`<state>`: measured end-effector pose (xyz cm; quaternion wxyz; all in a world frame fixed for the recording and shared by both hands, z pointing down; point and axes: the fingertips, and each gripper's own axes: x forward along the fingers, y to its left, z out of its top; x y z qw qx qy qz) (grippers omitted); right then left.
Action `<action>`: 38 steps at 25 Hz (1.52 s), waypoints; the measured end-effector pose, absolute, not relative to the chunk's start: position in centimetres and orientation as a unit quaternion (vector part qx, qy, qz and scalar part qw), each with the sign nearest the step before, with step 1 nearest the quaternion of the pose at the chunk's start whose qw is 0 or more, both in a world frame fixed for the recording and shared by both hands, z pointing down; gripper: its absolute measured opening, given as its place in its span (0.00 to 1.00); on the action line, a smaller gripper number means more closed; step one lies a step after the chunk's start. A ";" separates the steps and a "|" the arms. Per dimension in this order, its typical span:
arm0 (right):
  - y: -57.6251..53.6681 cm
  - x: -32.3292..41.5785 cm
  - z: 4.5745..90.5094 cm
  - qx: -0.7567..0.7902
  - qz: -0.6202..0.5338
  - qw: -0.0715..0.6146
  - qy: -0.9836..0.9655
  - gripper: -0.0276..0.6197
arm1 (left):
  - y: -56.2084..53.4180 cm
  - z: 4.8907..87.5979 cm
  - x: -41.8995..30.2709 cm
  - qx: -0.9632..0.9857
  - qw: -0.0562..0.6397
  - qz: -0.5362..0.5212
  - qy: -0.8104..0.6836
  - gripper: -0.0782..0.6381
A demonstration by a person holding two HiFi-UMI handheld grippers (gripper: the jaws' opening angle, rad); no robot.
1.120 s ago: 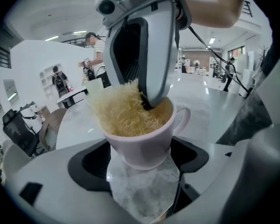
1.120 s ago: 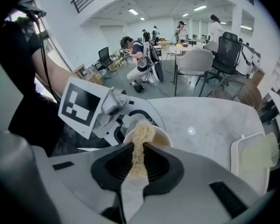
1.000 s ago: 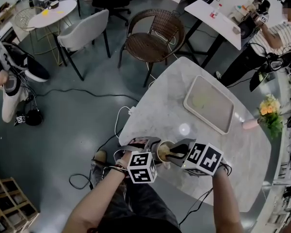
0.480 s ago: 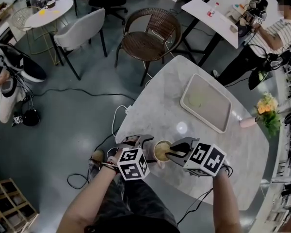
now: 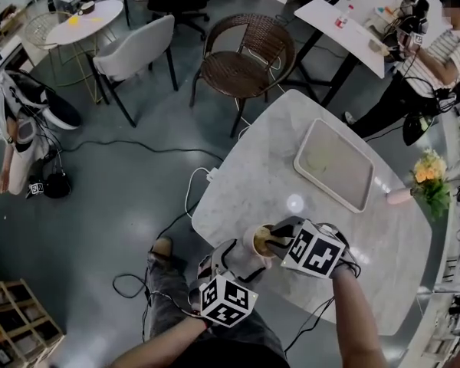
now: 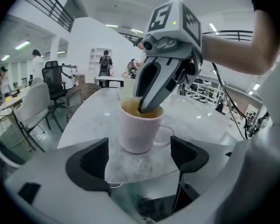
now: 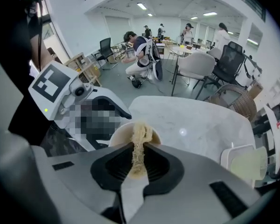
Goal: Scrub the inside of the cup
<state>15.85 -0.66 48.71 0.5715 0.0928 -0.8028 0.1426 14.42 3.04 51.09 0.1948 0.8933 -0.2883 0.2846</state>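
While left claw (image 6: 140, 160) gapes before the cup (image 6: 137, 129), only the right gripper view shows right claw (image 7: 139, 147) pinching a scrubber (image 7: 140, 135).

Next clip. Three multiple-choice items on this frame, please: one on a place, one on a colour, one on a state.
1. Where does the cup stand?
A. on the tray
B. on the marble table, near its edge
C. held up in the air

2. What colour is the cup's outside?
A. pale pink
B. black
C. green

3. How is the right claw?
A. open and empty
B. shut on the scrubber
C. shut on the cup's handle

Answers: B, the head view shows it on bare marble, apart from the tray; A, the left gripper view shows its pale pink wall; B, its jaws pinch the beige scrubber over the cup's mouth.
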 end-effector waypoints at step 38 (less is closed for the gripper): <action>-1.8 15.7 45.9 0.152 0.233 0.478 -0.833 0.14 | -6.3 50.7 9.3 0.842 0.015 0.376 -0.387 0.68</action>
